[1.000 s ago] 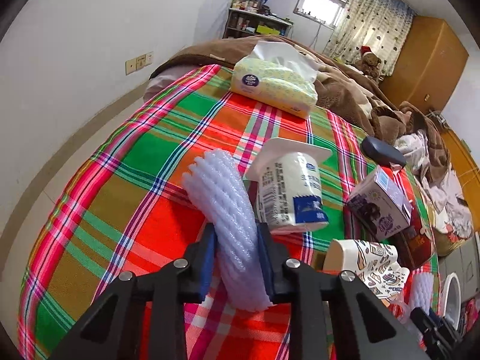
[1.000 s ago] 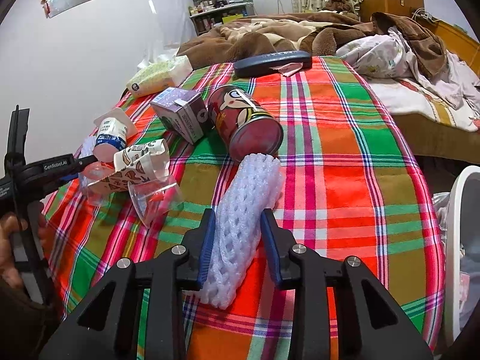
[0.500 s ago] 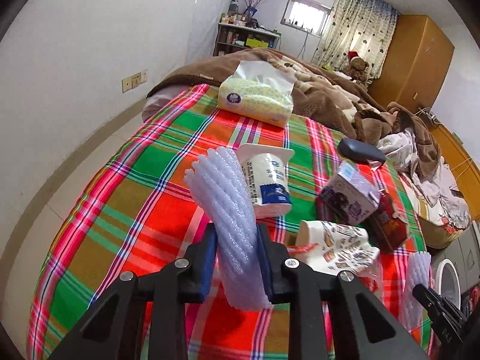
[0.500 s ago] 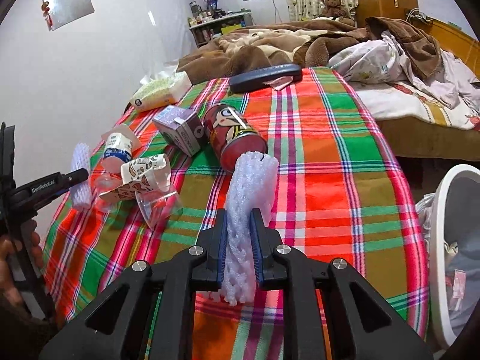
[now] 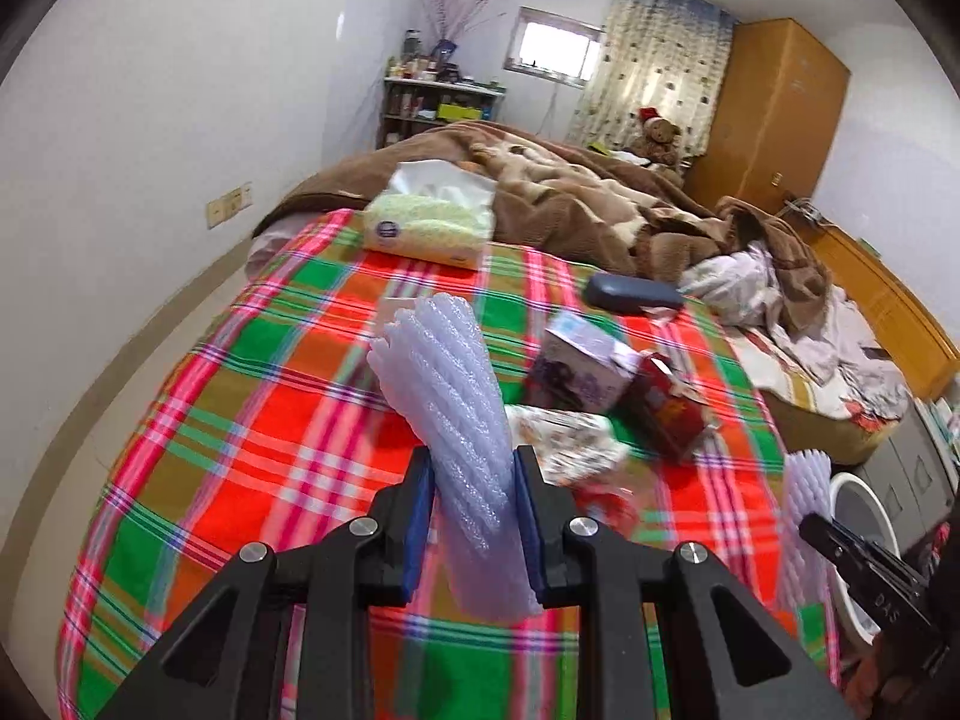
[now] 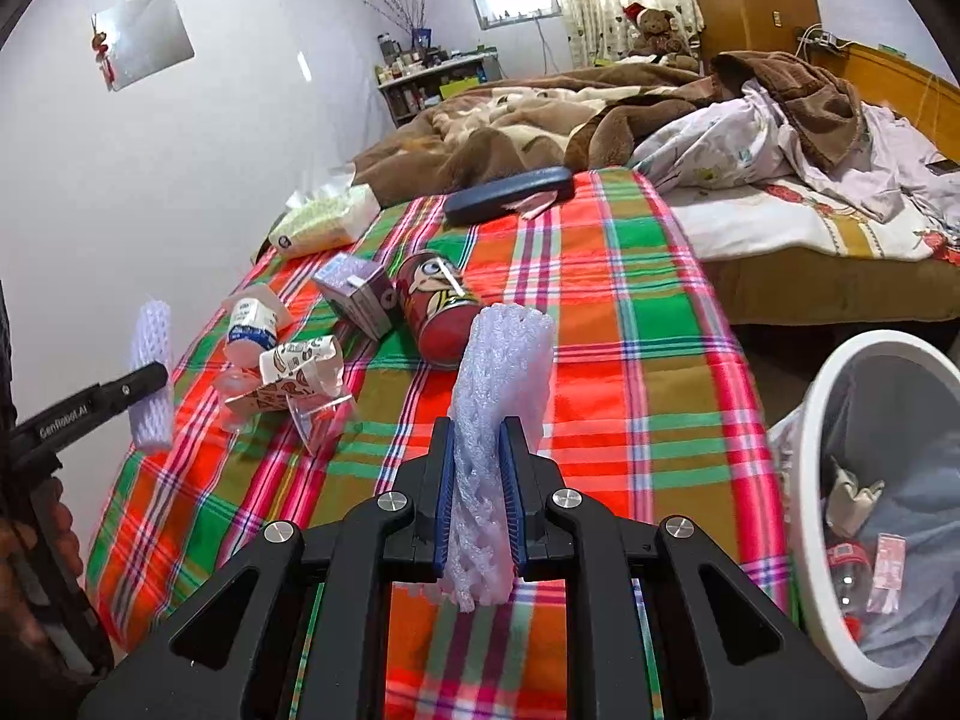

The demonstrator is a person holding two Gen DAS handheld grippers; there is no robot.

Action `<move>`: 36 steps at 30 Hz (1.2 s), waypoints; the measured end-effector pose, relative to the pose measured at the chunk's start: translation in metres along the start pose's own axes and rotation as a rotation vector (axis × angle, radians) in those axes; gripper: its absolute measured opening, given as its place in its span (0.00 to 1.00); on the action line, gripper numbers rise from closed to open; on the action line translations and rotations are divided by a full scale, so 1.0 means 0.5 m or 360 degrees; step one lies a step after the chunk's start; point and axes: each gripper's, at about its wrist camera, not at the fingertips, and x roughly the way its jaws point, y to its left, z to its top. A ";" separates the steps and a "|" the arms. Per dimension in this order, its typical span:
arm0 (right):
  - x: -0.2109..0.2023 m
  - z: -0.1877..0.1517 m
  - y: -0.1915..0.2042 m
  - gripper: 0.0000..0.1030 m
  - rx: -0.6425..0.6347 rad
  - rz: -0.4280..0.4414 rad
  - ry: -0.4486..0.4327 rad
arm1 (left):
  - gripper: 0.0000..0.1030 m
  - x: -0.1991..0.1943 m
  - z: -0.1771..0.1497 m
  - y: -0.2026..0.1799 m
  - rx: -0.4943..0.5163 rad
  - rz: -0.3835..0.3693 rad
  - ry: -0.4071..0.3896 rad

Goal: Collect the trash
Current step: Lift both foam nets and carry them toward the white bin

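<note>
Two foam nets held above plaid bed | left gripper clamped on net | right gripper clamped on second net | bin at right, beside bed

The left hand-held gripper is matt black plastic with blue ribbed pads and bright metal screws; it pinches a white foam net sleeve, soft and knobbly. The right hand-held gripper has the same finish and squeezes a second foam net sleeve. The bed wears a woven plaid cloth, matt. Near its left edge lie a glossy red can, a printed paper cup, a cardboard carton and a soft plastic tissue pack. A fleecy brown blanket lies at the far end. The bin by the right edge has a smooth white plastic rim.
</note>
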 end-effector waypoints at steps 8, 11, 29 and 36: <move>-0.059 0.000 -0.034 0.15 0.0010 -0.0033 -0.0090 | 0.26 -0.039 -0.024 -0.097 0.0105 -0.0117 -0.0028; -0.079 -0.002 -0.051 0.15 0.0020 -0.0048 -0.0118 | 0.26 -0.051 -0.037 -0.140 0.0164 -0.0165 -0.0030; -0.185 -0.012 -0.190 0.15 0.0125 -0.0214 -0.0241 | 0.26 -0.077 -0.096 -0.409 0.0485 -0.0460 0.0005; -0.206 -0.017 -0.242 0.15 0.0194 -0.0290 -0.0265 | 0.26 -0.067 -0.120 -0.512 0.0595 -0.0586 0.0047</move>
